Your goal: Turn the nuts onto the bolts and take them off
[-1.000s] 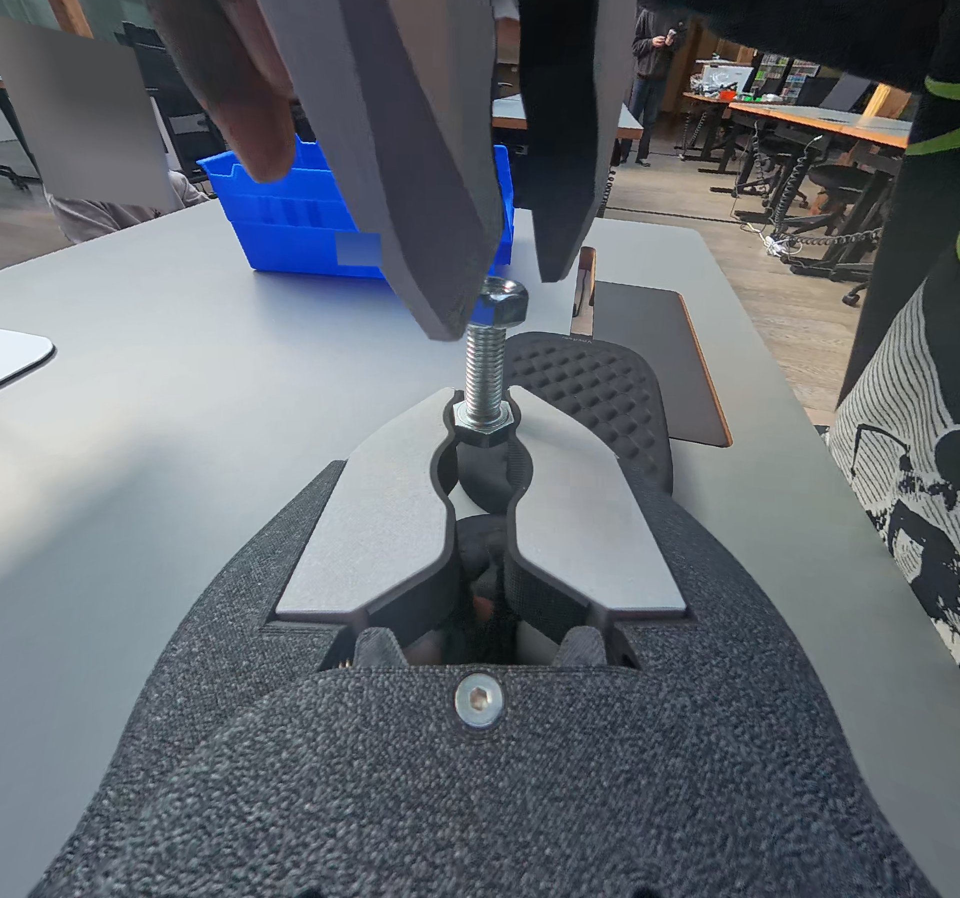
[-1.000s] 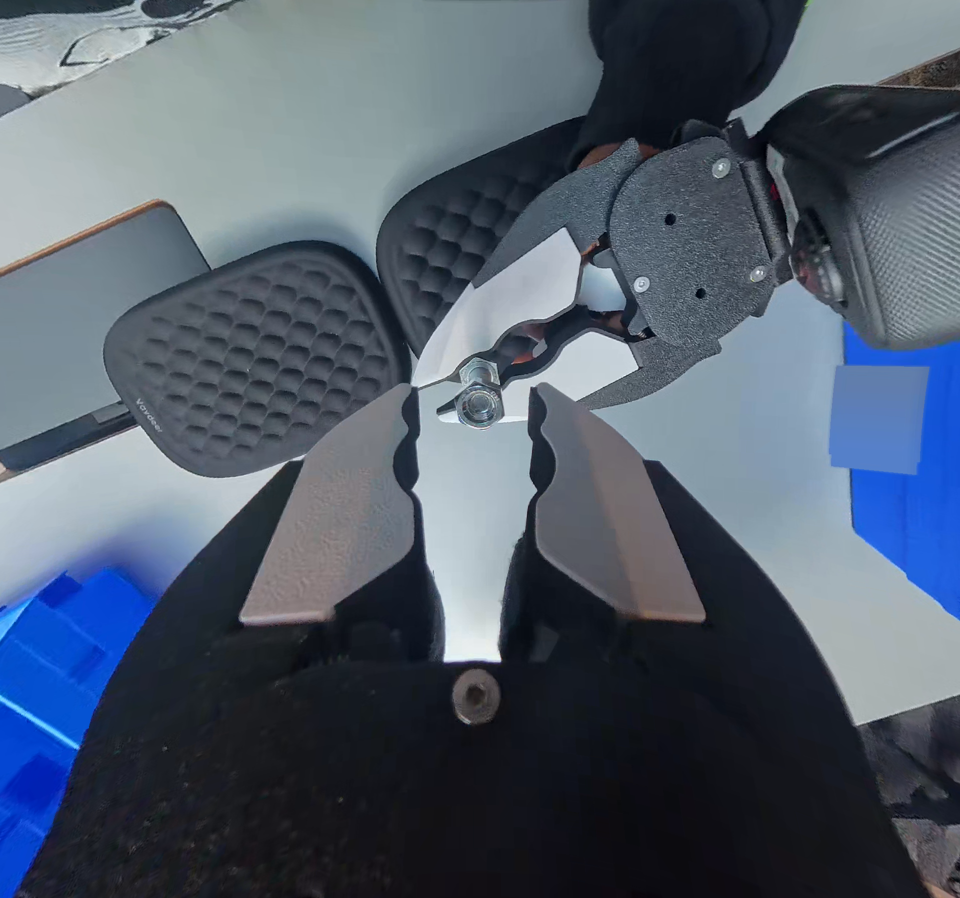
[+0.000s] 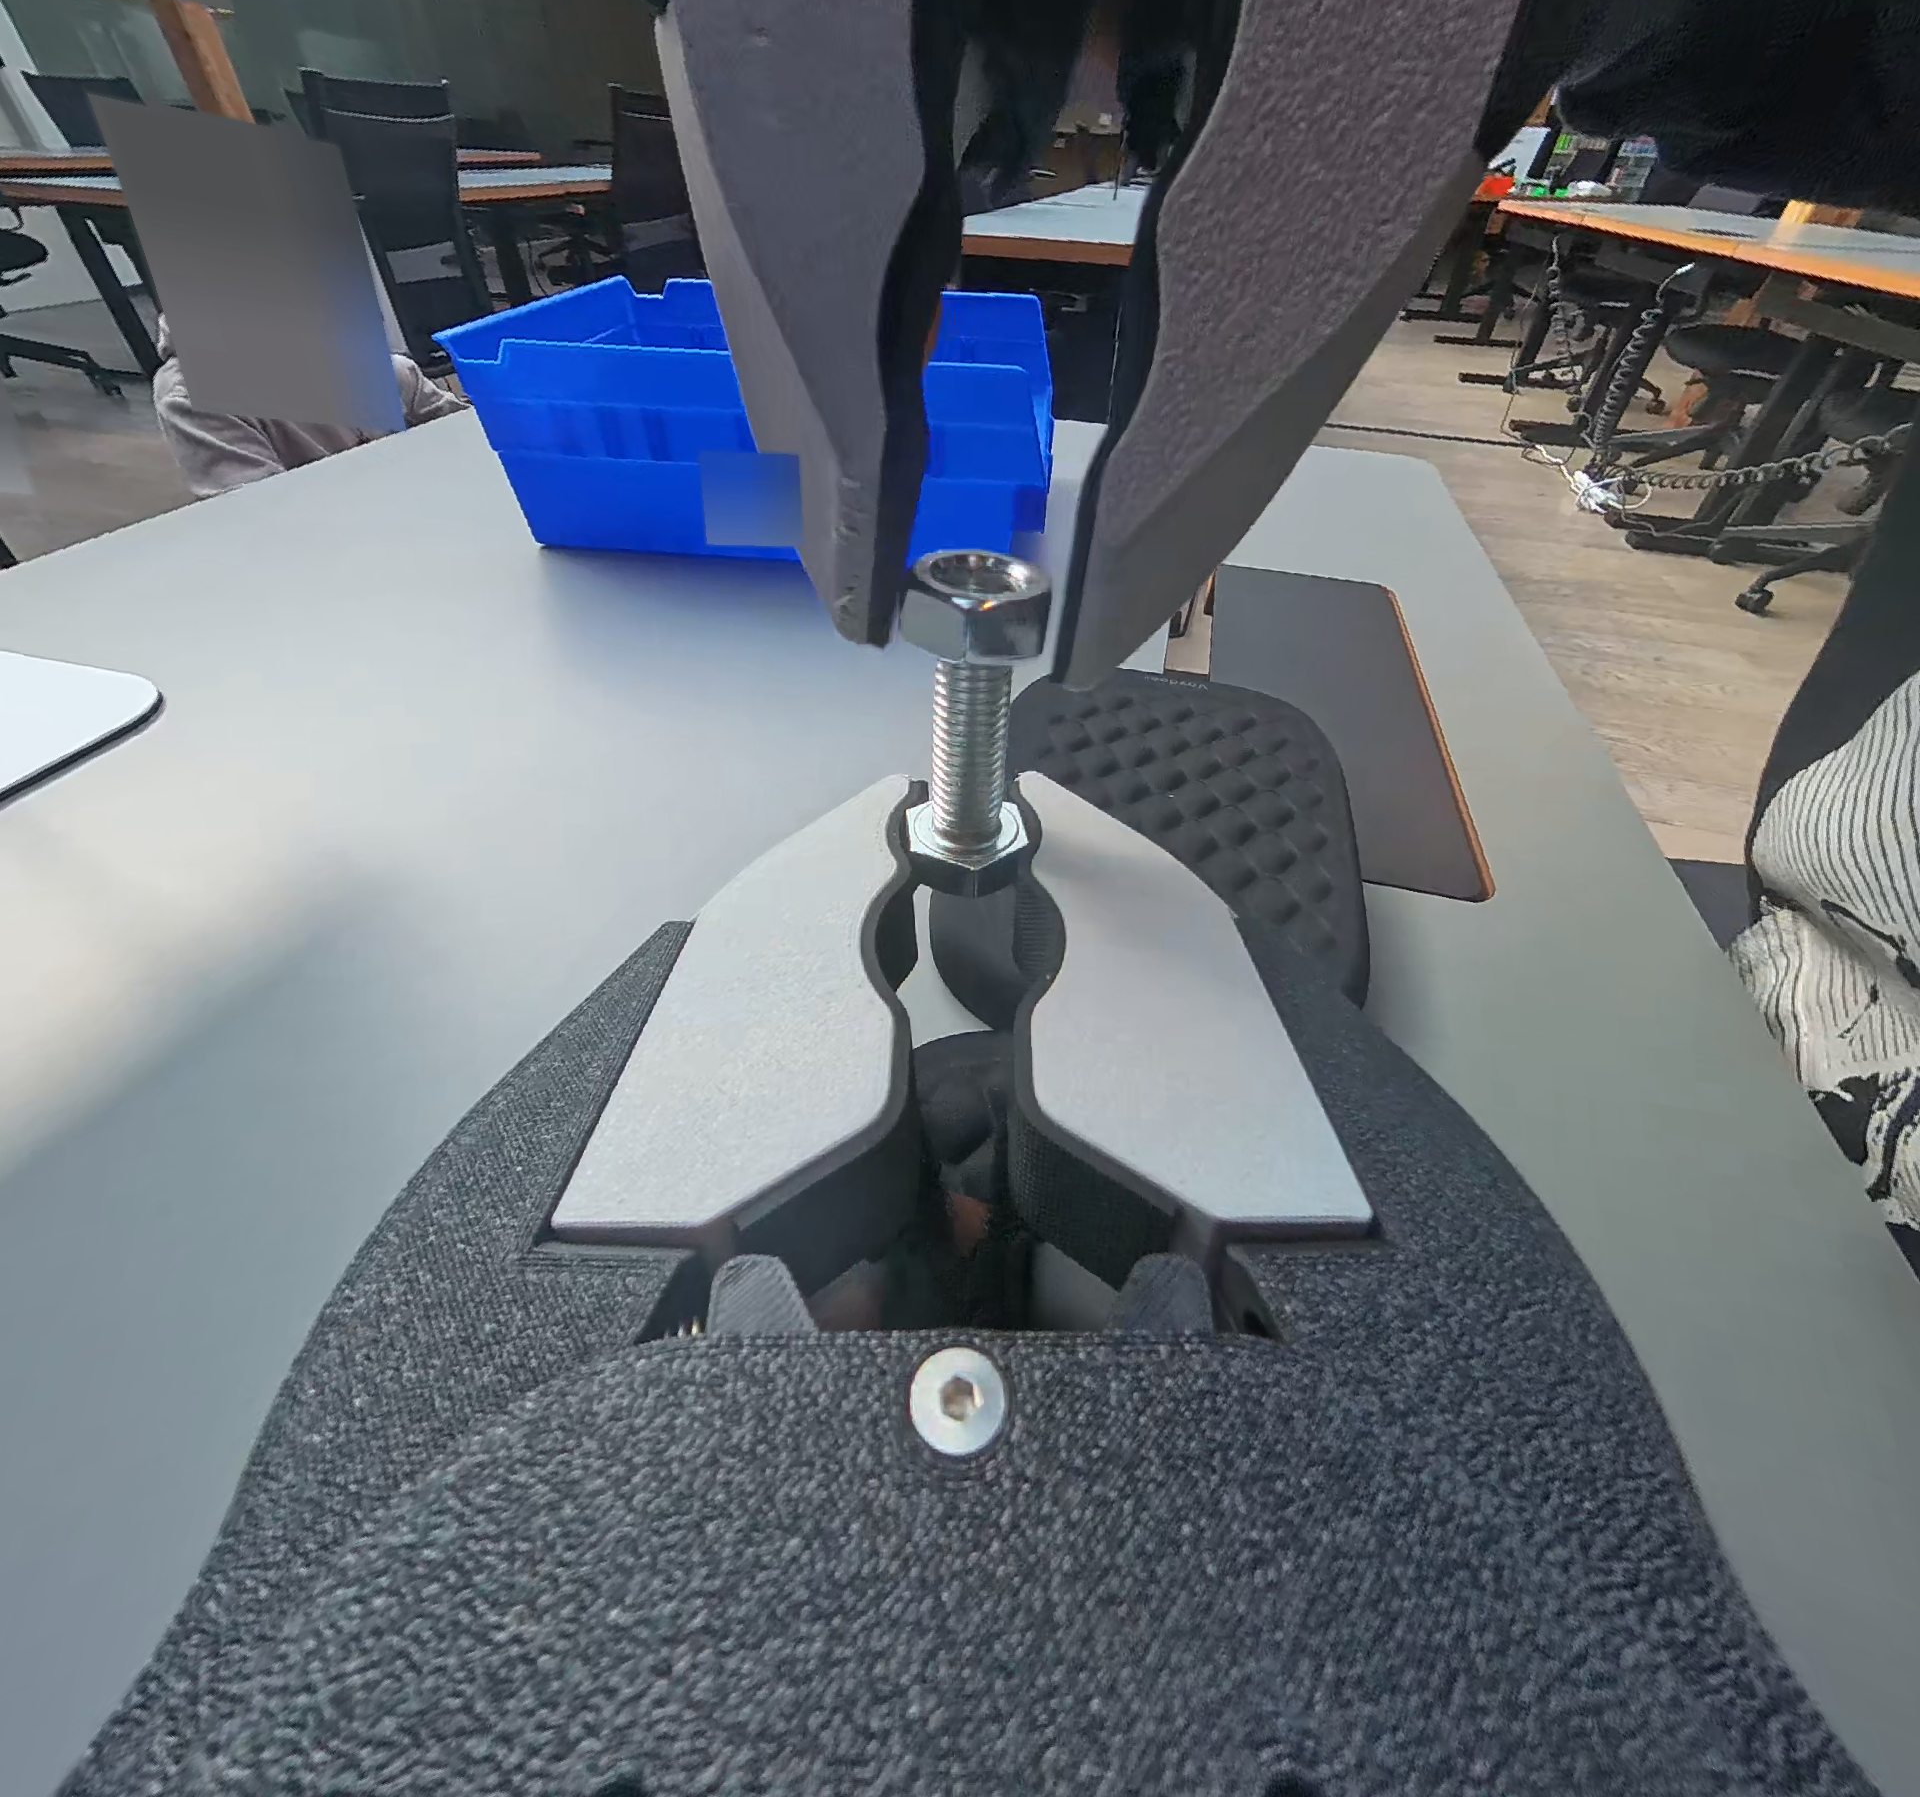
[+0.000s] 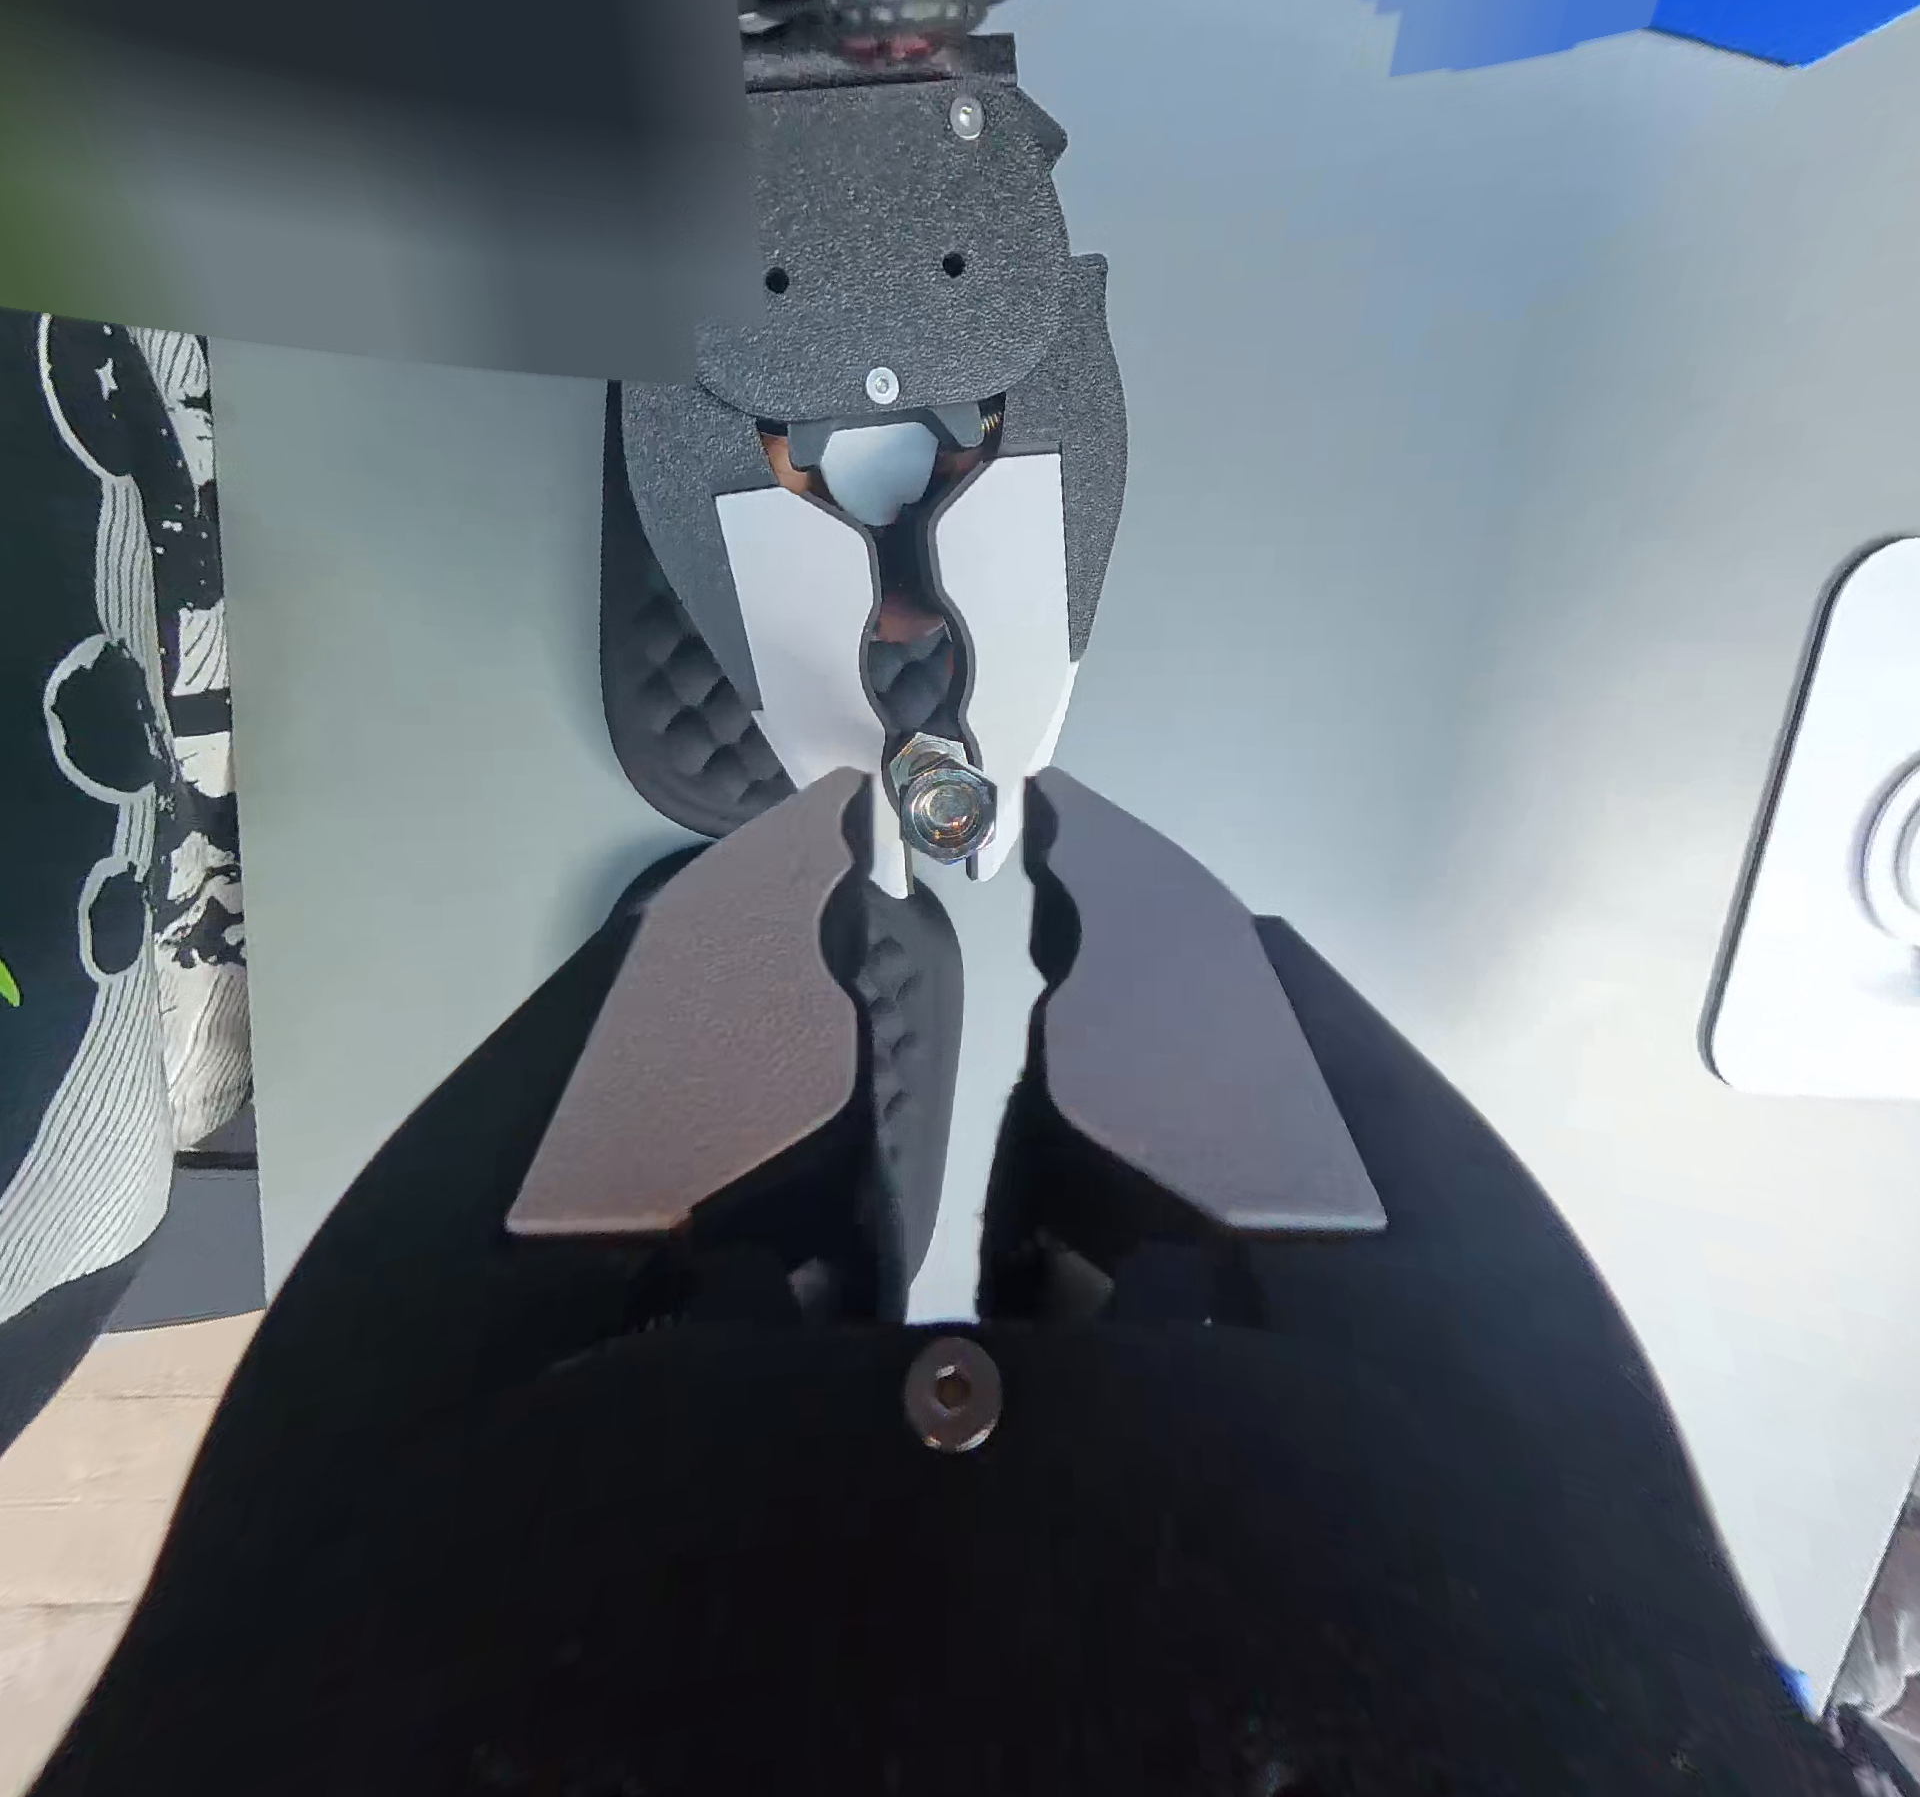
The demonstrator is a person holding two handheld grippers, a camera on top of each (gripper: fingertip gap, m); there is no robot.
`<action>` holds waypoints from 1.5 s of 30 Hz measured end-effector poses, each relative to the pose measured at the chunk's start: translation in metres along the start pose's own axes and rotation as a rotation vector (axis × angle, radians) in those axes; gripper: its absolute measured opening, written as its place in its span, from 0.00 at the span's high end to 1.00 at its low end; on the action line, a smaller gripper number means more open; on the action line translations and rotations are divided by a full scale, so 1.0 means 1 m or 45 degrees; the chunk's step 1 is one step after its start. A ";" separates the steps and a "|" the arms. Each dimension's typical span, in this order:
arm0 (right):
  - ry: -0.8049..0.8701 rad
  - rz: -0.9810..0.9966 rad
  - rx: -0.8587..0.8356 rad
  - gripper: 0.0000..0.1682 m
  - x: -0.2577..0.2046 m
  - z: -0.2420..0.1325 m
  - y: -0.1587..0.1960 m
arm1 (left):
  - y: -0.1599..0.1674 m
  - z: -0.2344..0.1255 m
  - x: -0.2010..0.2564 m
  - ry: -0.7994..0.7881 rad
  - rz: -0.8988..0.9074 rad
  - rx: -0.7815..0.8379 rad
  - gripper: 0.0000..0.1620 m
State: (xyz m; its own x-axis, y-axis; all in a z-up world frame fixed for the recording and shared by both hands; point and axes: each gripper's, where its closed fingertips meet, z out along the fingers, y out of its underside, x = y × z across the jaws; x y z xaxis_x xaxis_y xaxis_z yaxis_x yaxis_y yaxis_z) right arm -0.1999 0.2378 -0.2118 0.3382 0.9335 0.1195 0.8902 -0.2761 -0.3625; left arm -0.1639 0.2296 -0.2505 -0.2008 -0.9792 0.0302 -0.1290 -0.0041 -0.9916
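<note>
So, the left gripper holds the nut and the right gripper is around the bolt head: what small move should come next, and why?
Probably close the right gripper on the hexagonal head of the silver threaded bolt. Its fingers flank the head, but the right wrist view shows gaps on both sides. The left gripper already clamps the silver hex nut low on the thread, so only a firm grip on the head would allow turning.

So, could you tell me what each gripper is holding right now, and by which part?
The left gripper clamps the nut by its flats, bolt upright. The right gripper straddles the bolt head; contact cannot be told.
</note>
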 end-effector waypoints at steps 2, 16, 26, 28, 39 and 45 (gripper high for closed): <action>-0.052 -0.155 0.030 0.71 -0.003 -0.004 -0.002 | 0.000 0.000 0.001 0.008 -0.003 0.003 0.91; -0.417 -1.302 -0.067 0.85 -0.009 0.000 0.003 | -0.001 -0.001 0.006 0.079 -0.007 0.007 0.92; -0.281 -0.744 -0.001 0.90 -0.005 0.003 0.001 | 0.000 0.000 0.002 0.018 0.008 0.000 0.92; -0.236 -0.565 0.017 0.90 -0.004 0.004 0.001 | 0.000 0.000 0.001 0.003 0.014 -0.001 0.92; -0.014 0.119 0.073 0.88 0.001 0.005 0.000 | 0.001 0.002 -0.001 -0.046 0.027 -0.017 0.92; -0.036 0.200 0.634 0.55 -0.002 -0.009 -0.019 | -0.002 0.001 0.002 0.012 -0.002 0.012 0.91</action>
State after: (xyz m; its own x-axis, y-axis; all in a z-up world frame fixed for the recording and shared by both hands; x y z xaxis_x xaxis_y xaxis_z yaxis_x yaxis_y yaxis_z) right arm -0.2153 0.2389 -0.1970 0.4416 0.8972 0.0061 0.5742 -0.2774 -0.7703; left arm -0.1635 0.2275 -0.2490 -0.2102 -0.9771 0.0327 -0.1202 -0.0073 -0.9927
